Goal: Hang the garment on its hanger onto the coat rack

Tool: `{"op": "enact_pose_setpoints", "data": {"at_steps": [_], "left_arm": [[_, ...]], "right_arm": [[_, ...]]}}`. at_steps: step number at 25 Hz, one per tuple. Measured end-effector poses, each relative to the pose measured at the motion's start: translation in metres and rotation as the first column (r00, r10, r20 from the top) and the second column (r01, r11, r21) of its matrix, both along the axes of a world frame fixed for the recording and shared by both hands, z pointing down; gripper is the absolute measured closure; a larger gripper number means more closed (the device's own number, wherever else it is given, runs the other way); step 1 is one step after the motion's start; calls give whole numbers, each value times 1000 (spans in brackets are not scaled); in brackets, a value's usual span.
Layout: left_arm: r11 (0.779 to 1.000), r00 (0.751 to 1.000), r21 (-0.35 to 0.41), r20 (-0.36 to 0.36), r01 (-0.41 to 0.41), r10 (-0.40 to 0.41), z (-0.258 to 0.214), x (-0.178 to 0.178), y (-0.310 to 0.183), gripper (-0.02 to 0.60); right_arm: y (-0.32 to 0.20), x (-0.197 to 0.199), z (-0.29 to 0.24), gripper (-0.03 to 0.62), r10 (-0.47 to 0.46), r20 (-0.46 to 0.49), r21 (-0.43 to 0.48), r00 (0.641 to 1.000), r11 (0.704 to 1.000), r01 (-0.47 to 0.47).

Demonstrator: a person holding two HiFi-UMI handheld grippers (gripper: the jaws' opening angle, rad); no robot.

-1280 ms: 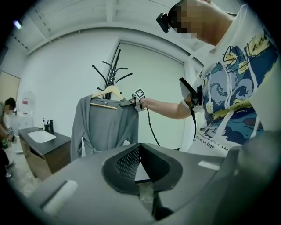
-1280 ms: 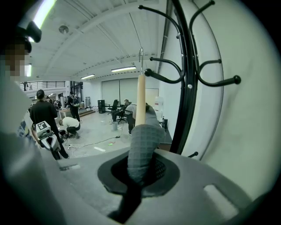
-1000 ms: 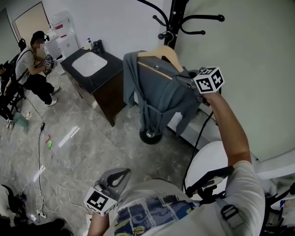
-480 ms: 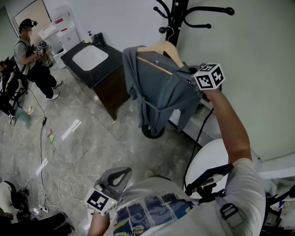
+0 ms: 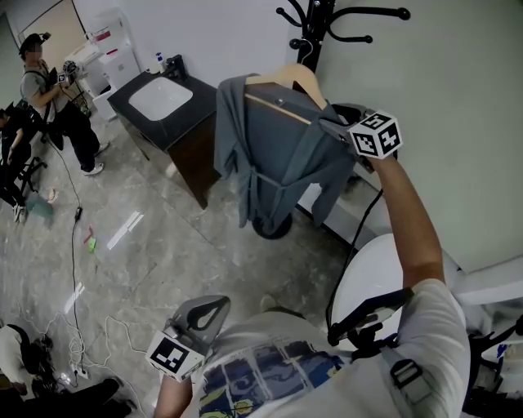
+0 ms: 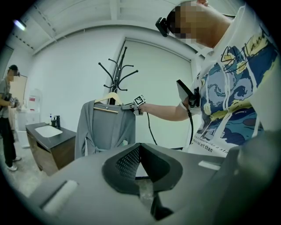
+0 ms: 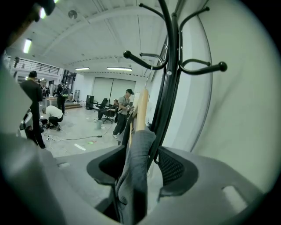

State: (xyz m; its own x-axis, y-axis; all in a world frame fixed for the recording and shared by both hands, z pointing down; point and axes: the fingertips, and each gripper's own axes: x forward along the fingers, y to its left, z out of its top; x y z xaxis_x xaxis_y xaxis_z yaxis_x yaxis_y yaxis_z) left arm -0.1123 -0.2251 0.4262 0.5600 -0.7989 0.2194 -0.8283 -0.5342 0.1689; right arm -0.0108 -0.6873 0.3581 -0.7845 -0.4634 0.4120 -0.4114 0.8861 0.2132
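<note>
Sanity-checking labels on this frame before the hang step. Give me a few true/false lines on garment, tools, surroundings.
1. The grey garment is on a wooden hanger. True.
2. The left tool holds the garment. False: it is shut and empty, low by the person's waist.
3. The right tool is clear of the garment. False: the garment's shoulder is between its jaws, which are opening.
4. A white sink sits in a dark cabinet. True.

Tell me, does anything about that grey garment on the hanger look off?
Mostly tidy. The grey garment hangs on its wooden hanger by the coat rack, but one shoulder is bunched between the right gripper's opening jaws.
</note>
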Motion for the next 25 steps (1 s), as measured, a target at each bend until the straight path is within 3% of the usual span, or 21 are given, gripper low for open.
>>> {"op": "enact_pose_setpoints", "data": {"at_steps": [3, 8, 12, 15, 21, 25], "left_arm": [[1000, 1000, 1, 1, -22, 22, 1, -6, 16, 578], [997, 997, 14, 0, -75, 75, 1, -11, 48, 578], [993, 993, 20, -3, -120, 120, 2, -14, 74, 578], [989, 989, 21, -7, -145, 145, 4, -17, 93, 578], [988, 988, 45, -16, -150, 151, 0, -34, 123, 578], [985, 986, 48, -15, -164, 165, 4, -41, 141, 578]], "right_arm": [[20, 10, -16, 335, 30, 33, 43, 999, 999, -31], [77, 22, -25, 335, 95, 38, 147, 995, 984, -100], [146, 22, -11, 336, 98, 37, 183, 995, 978, -103], [200, 21, 8, 356, 99, 40, 155, 994, 982, -104], [315, 18, 58, 415, 107, 60, 8, 992, 994, -108], [389, 13, 87, 515, 96, 61, -69, 994, 993, -92]]}}
